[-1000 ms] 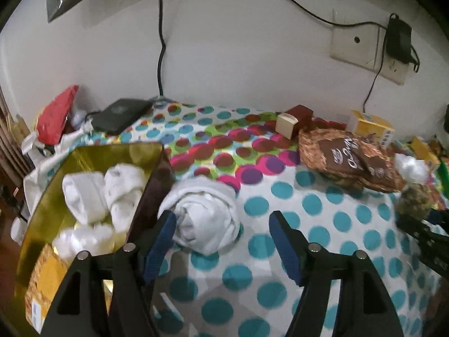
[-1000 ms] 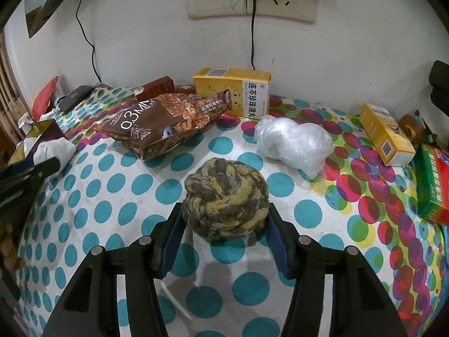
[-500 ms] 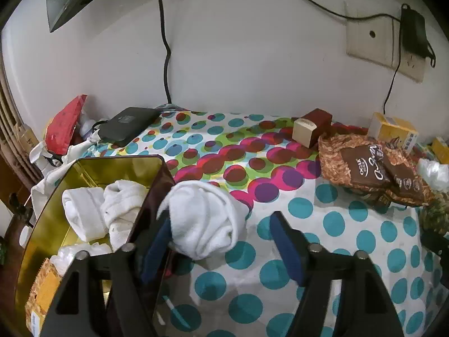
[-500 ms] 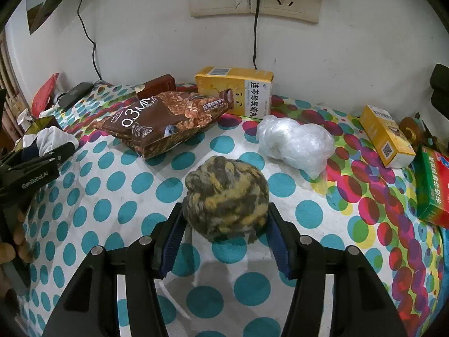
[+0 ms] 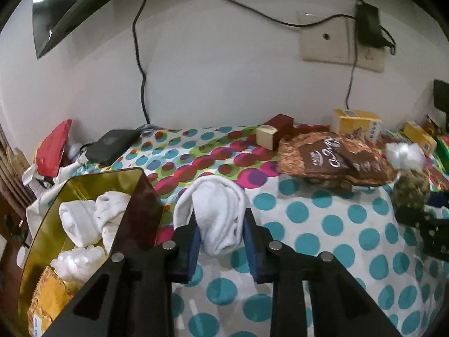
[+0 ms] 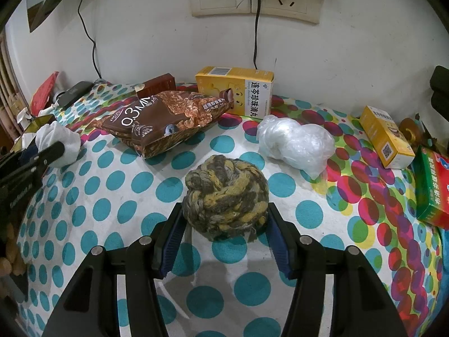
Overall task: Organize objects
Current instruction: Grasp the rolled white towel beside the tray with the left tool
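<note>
In the left wrist view my left gripper (image 5: 221, 233) has its jaws closing on a rolled white sock (image 5: 219, 213), and the blue pads press its sides. It hangs beside the gold tin (image 5: 89, 179), which holds more white rolled socks (image 5: 81, 224). In the right wrist view my right gripper (image 6: 224, 224) is shut on a knotted yellow-and-brown rope ball (image 6: 226, 196), just above the dotted cloth (image 6: 112, 210). The left gripper with the white sock (image 6: 57, 143) shows at that view's left edge.
A brown snack bag (image 6: 162, 118), a yellow medicine box (image 6: 238, 90), a clear plastic bundle (image 6: 294, 143), a second yellow box (image 6: 384, 137) and a green-red box (image 6: 433, 182) lie behind. A black case (image 5: 112, 146) and red packet (image 5: 54, 146) sit at the far left.
The left gripper's jaws have closed from wide apart onto the white sock and lifted it off the cloth. The right gripper with the rope ball has stayed put.
</note>
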`<state>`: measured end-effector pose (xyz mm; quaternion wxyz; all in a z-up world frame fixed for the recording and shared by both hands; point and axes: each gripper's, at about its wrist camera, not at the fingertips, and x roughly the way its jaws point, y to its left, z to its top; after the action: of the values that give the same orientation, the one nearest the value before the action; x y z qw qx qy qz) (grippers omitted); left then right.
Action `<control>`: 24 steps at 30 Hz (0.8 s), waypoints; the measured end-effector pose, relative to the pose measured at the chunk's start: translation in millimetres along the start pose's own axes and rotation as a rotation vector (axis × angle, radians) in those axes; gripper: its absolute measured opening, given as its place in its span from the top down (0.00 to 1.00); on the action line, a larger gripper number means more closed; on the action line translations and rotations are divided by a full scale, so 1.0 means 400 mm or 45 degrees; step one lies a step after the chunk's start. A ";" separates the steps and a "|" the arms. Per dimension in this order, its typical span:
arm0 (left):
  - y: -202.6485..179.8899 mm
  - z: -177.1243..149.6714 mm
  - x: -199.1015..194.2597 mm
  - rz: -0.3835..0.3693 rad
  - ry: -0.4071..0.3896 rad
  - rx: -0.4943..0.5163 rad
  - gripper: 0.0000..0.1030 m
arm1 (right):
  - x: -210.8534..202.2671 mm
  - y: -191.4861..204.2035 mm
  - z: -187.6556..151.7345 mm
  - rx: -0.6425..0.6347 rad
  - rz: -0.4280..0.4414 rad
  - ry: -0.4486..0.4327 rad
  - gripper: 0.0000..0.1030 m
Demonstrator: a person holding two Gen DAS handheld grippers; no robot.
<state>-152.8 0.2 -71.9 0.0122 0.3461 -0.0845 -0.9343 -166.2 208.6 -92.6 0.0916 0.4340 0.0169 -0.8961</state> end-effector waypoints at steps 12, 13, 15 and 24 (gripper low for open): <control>-0.010 -0.022 -0.028 -0.089 0.032 -0.060 0.73 | 0.001 0.004 0.000 -0.008 -0.012 0.003 0.47; -0.006 -0.024 -0.033 -0.104 0.034 -0.075 0.73 | 0.001 0.004 -0.001 -0.010 -0.015 0.003 0.47; -0.003 -0.027 -0.042 -0.121 0.037 -0.088 0.73 | 0.002 0.007 -0.001 -0.018 -0.026 0.006 0.47; 0.031 -0.023 -0.118 -0.160 0.035 -0.110 0.73 | 0.003 0.013 -0.003 -0.040 -0.056 0.012 0.47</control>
<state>-111.2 -9.6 -46.3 -0.0304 0.3627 -0.0219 -0.9311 -165.1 203.4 -93.8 0.0785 0.4362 0.0411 -0.8955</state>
